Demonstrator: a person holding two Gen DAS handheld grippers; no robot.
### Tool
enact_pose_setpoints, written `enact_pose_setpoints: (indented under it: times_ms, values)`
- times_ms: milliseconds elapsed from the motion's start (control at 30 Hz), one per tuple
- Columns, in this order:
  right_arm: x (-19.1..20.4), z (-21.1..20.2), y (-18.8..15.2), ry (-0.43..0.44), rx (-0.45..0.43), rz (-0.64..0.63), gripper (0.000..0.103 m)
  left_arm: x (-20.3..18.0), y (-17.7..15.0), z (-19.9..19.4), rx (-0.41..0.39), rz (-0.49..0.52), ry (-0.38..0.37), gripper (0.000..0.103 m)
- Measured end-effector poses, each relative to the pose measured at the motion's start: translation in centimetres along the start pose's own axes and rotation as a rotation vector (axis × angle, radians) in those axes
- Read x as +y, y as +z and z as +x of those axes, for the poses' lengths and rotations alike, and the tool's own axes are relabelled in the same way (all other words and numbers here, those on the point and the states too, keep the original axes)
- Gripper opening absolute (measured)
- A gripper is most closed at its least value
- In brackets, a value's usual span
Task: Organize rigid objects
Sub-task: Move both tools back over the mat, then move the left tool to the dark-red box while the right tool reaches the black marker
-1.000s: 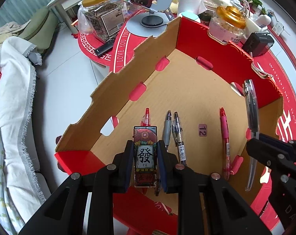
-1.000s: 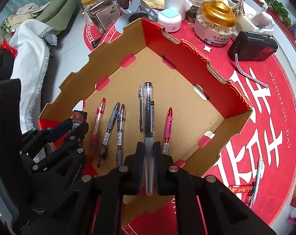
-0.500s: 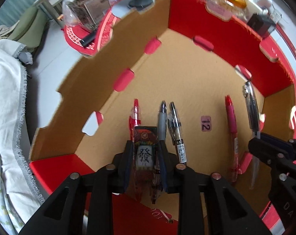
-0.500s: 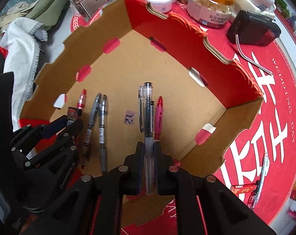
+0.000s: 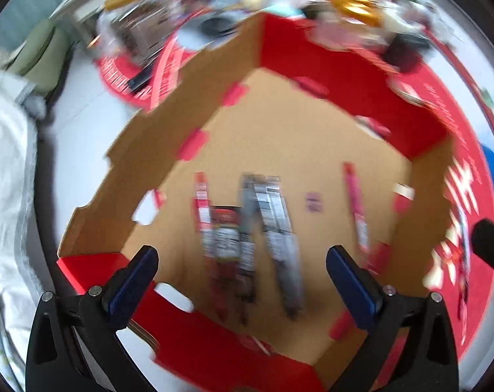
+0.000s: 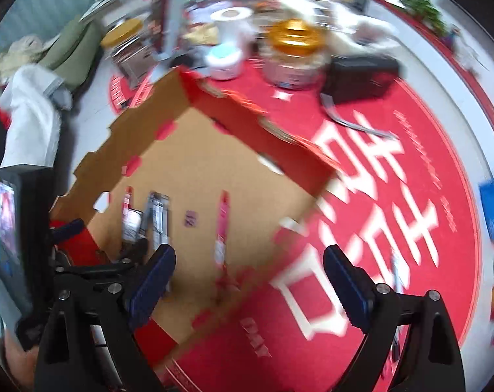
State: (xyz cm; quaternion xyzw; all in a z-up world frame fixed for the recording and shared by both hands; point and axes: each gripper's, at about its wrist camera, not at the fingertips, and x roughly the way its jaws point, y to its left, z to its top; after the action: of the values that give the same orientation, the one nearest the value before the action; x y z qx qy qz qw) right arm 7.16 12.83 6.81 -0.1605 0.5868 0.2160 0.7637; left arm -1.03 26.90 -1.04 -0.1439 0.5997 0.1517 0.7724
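A cardboard box (image 5: pixel 312 137) with red walls holds several pens in a row. They are a red pen (image 5: pixel 201 209), a grey pen (image 5: pixel 247 225), a dark pen (image 5: pixel 276 228) and, apart at the right, a pink pen (image 5: pixel 354 209). A small printed tile-pattern case (image 5: pixel 225 233) lies between the red and grey pens. My left gripper (image 5: pixel 242 254) hangs above them, its jaws opening wide and pressing on nothing. My right gripper (image 6: pixel 249 251) is over the box's near right corner, its jaws opening with nothing between them. Both views are blurred, and I cannot make out the clear pen.
On the red tablecloth (image 6: pixel 377 196) behind the box (image 6: pixel 220 163) stand a gold-lidded jar (image 6: pixel 294 37), a white round tub (image 6: pixel 224 62) and a black case (image 6: pixel 361 75). A loose pen (image 6: pixel 397 271) lies right of the box. White cloth (image 5: pixel 8 163) hangs at the left.
Both grippers have opened. The left let go of the tile-pattern case, which now lies among the pens. The right released the clear pen and swung right toward the box corner.
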Motion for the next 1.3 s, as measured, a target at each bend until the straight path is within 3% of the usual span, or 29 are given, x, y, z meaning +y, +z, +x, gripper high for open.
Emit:
enact_pose_setpoints:
  times_ms: [167,300,400,567,667,833,933,1000,1167,1300]
  values:
    - [-7.8,-0.6,-6.2,-0.096,0.081,0.231,0.093,-7.4,-3.4,-3.6,-0.041,0.195,-0.089,0.103]
    - [-13.5,0.0,-12.4,-0.136,0.198,0.41,0.093,-13.7,-6.4,-4.4,-0.025,0.306,-0.142,0.103]
    - [-15.8,0.8,-16.4,-0.13,0.261,0.485,0.093,-17.4,-9.3,-2.8,0.054,0.369,-0.144,0.103]
    - [-17.6,1.9,-20.6,-0.105,0.297,0.566,0.093,-21.1,-13.3,0.5,0.179,0.358,-0.122,0.103]
    - [-18.9,1.9,-22.1,-0.081,0.302,0.606,0.093,-22.2,-14.9,2.2,0.219,0.312,-0.081,0.103]
    - [-20.2,1.3,-23.3,-0.084,0.292,0.584,0.093,-22.7,-17.2,4.3,0.312,0.151,-0.053,0.103]
    - [-20.5,1.2,-23.6,-0.072,0.29,0.567,0.093,-23.3,-18.0,4.5,0.291,0.121,-0.015,0.103]
    - [-20.1,1.1,-23.6,-0.059,0.286,0.556,0.093,-23.5,-18.4,4.2,0.26,0.14,-0.008,0.103]
    - [-18.5,2.0,-22.8,-0.016,0.273,0.537,0.093,-23.1,-18.2,2.8,0.109,0.358,0.101,0.103]
    - [-16.7,3.8,-22.0,0.015,0.268,0.516,0.093,-20.9,-17.0,3.1,0.099,0.377,0.081,0.103]
